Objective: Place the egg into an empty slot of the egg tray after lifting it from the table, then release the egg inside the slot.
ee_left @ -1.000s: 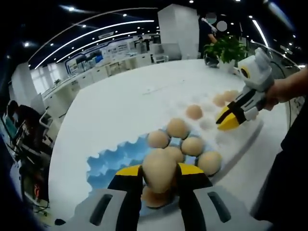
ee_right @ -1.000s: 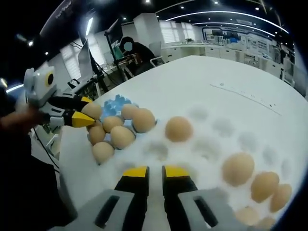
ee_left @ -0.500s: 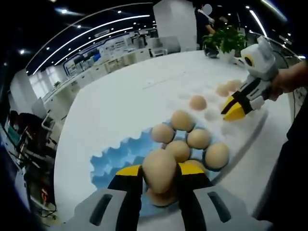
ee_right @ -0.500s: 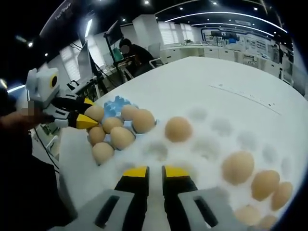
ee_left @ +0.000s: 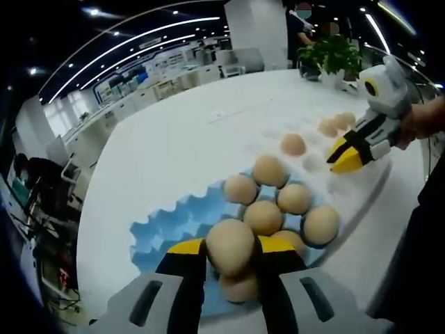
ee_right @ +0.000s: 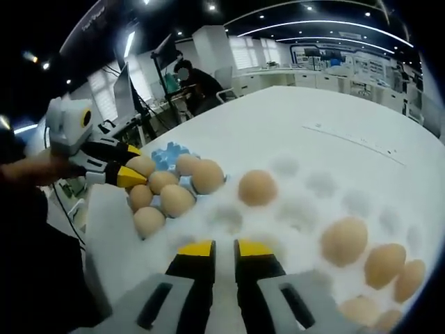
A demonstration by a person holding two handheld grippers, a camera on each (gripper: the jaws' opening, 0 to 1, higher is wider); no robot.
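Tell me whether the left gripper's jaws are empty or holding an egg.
Holding. In the left gripper view the left gripper has its yellow-tipped jaws closed on either side of an egg, above the blue tray.

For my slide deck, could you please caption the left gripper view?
Left hand-held gripper holds an egg above a blue egg tray on a white table.

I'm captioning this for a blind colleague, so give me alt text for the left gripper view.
The left claw holds a tan egg between its yellow-tipped jaws, above a blue egg tray on a white table. Six more eggs sit clustered in the tray's near end. At the right, a hand holds the right claw over a white egg tray with a few eggs.
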